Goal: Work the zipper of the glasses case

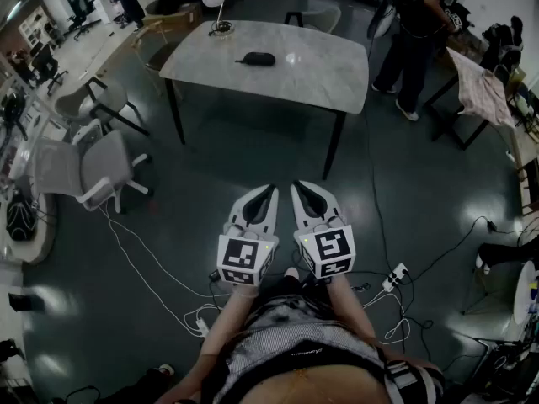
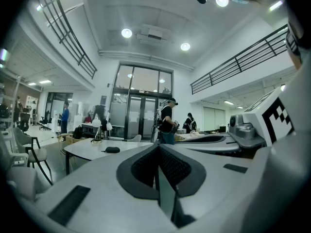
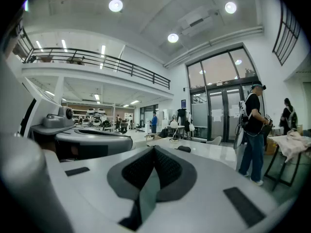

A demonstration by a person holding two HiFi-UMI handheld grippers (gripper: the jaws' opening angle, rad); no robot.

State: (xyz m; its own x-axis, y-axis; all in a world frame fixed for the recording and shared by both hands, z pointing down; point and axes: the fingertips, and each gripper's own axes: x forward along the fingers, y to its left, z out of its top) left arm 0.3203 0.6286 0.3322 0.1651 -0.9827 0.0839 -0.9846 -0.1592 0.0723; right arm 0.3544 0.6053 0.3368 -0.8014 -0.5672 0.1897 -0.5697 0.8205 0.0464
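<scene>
White-shelled left tool (image 1: 270,188): clenched, jaws pressed together, nothing between them. Right tool (image 1: 296,185): likewise clenched and empty. Both are held side by side, close in front of the wearer's torso (image 1: 295,352), above the dark floor (image 1: 168,251), tips pointing toward the surface (image 1: 328,78). Case (image 1: 255,58): dark, oblong, lying flat near the middle of the pale surface, well apart from both tools. Lamp (image 1: 216,2): standing at the surface's far edge. Bystander (image 1: 413,45): standing just beside the surface's right end. Chairs (image 1: 84,171): grey, on the left. Cables (image 1: 143,268) and a power strip (image 1: 394,276) lie on the floor near the tools.
</scene>
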